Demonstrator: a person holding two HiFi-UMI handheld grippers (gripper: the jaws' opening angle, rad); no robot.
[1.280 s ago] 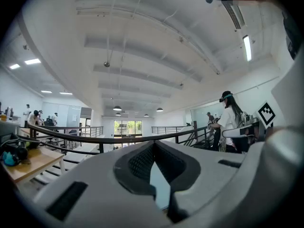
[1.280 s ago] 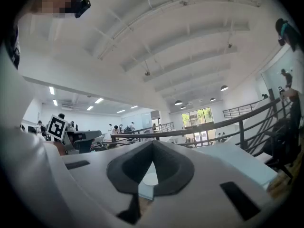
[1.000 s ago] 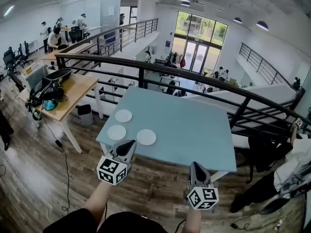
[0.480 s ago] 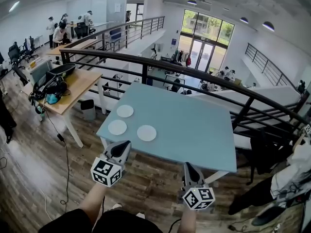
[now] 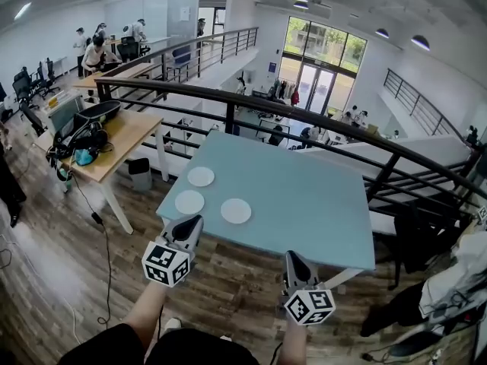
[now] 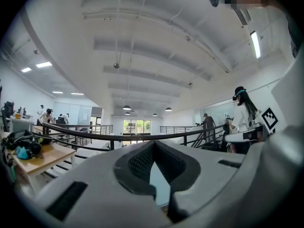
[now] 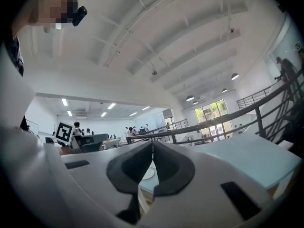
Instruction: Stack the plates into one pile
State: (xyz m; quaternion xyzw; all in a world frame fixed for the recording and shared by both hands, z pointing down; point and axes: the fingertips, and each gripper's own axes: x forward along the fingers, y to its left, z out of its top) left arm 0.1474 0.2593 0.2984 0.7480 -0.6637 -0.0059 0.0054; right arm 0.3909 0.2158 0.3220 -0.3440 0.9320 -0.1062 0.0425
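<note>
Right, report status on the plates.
Left gripper and right gripper shut, empty, short of the table. Three plates lie apart near its left corner, none stacked. Nothing between grippers and plates.

Likely an open-plan office mezzanine: desk (image 5: 122,139), black railing (image 5: 230,119), glass entrance (image 5: 319,82) below.

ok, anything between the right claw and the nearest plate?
No. In the head view, only bare blue table lies between the right claw and the nearest plate.

Round white plate (image 5: 201,176) far, 2nd white plate (image 5: 189,202) left, 3rd white plate (image 5: 236,211) right: all flat, separate, unstacked, nr left corner of pale-blue tabletop (image 5: 304,204).
</note>
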